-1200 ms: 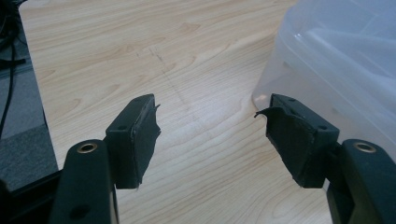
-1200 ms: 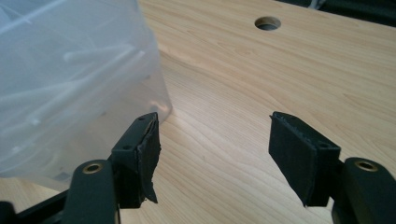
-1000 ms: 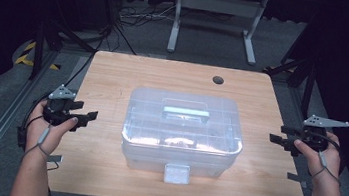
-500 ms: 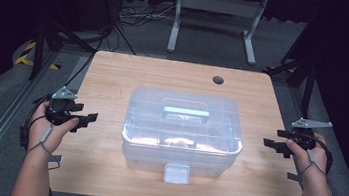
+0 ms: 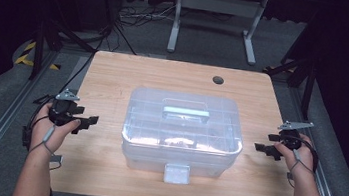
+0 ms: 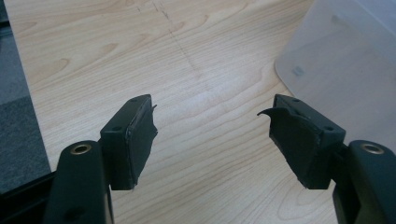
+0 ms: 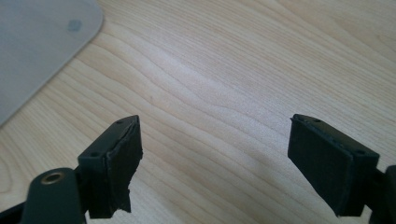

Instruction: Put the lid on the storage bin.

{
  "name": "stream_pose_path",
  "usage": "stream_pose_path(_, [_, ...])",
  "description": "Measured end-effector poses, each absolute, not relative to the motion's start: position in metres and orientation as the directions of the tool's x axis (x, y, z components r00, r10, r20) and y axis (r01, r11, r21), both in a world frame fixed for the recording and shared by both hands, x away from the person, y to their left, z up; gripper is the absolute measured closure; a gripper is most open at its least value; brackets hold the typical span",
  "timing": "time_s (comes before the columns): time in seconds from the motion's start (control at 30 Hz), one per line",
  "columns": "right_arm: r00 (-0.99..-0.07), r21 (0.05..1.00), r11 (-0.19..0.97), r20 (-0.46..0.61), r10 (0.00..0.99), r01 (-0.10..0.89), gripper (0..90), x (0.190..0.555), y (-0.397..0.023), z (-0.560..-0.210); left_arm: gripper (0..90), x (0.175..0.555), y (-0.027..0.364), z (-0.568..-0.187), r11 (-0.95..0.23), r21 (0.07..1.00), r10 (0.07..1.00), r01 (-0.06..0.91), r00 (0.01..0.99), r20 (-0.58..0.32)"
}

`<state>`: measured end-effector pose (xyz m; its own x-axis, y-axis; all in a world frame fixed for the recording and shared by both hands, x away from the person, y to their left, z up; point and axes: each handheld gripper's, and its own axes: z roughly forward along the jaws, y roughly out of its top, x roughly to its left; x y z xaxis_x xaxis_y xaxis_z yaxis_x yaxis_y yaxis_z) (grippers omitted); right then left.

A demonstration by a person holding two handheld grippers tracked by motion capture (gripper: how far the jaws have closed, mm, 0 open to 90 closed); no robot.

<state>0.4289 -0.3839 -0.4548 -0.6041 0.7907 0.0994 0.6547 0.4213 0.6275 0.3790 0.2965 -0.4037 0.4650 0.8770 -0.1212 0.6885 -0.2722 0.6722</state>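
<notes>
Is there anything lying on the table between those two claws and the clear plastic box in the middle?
Nothing visible does. The left claw and the right claw sit at either side of the clear plastic box, both open and empty. Between each claw and the box there is just bare wooden table.

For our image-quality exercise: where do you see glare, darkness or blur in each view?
High view: dark surroundings, soft glare on the clear box lid. Left gripper view: pale sheen on the table, near pads soft. Right gripper view: similar sheen.
</notes>
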Motion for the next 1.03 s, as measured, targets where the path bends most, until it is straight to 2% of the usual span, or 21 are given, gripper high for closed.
stream_pose_path(0.43, [-0.631, 0.633, 0.454, 0.072, 0.772, 0.627, 17.9, 0.433, -0.373, -0.474, 30.9, 0.386, 0.293, -0.422, -0.32, 0.629, 0.854, 0.708, 0.504, -0.132])
stream_pose_path(0.73, [-0.605, 0.687, 0.416, 0.043, 0.795, 0.595, 17.3, 0.432, -0.373, -0.482, 30.3, 0.388, 0.288, -0.426, -0.336, 0.611, 0.848, 0.716, 0.513, -0.134])
stream_pose_path(1.03, [-0.605, 0.697, 0.409, 0.044, 0.795, 0.589, 17.4, 0.432, -0.376, -0.48, 29.5, 0.39, 0.285, -0.426, -0.339, 0.613, 0.844, 0.714, 0.518, -0.138])
